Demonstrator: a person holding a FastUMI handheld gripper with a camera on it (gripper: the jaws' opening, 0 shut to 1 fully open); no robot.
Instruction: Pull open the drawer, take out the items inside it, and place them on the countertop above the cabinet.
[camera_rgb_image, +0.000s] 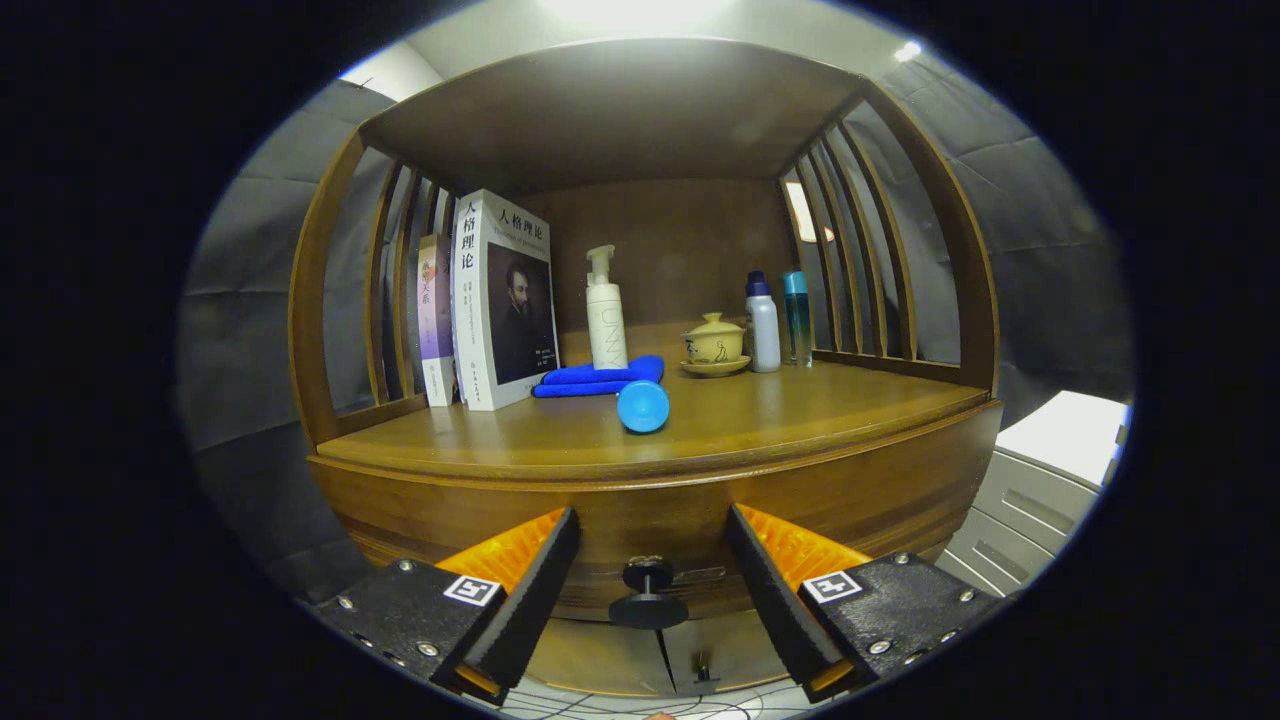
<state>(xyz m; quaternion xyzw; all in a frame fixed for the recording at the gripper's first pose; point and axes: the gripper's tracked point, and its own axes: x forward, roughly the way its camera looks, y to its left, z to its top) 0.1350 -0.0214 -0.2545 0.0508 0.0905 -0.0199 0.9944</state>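
Observation:
A wooden cabinet fills the view, its drawer front (650, 520) closed flush under the countertop (760, 420). A dark round knob (648, 592) sticks out of the drawer front, between my two fingers and slightly below their tips. My gripper (652, 522) is open, its fingers spread wide on either side of the knob and touching nothing. The drawer's contents are hidden. On the countertop a blue round-ended object (643, 406) lies near the front edge.
On the countertop stand two books (500, 300) at the left, a folded blue cloth (598, 378), a white pump bottle (605, 312), a yellow lidded cup on a saucer (714, 344), and two small bottles (778, 320). Slatted sides and a top shelf enclose it. A grey-white unit (1040, 490) stands to the right.

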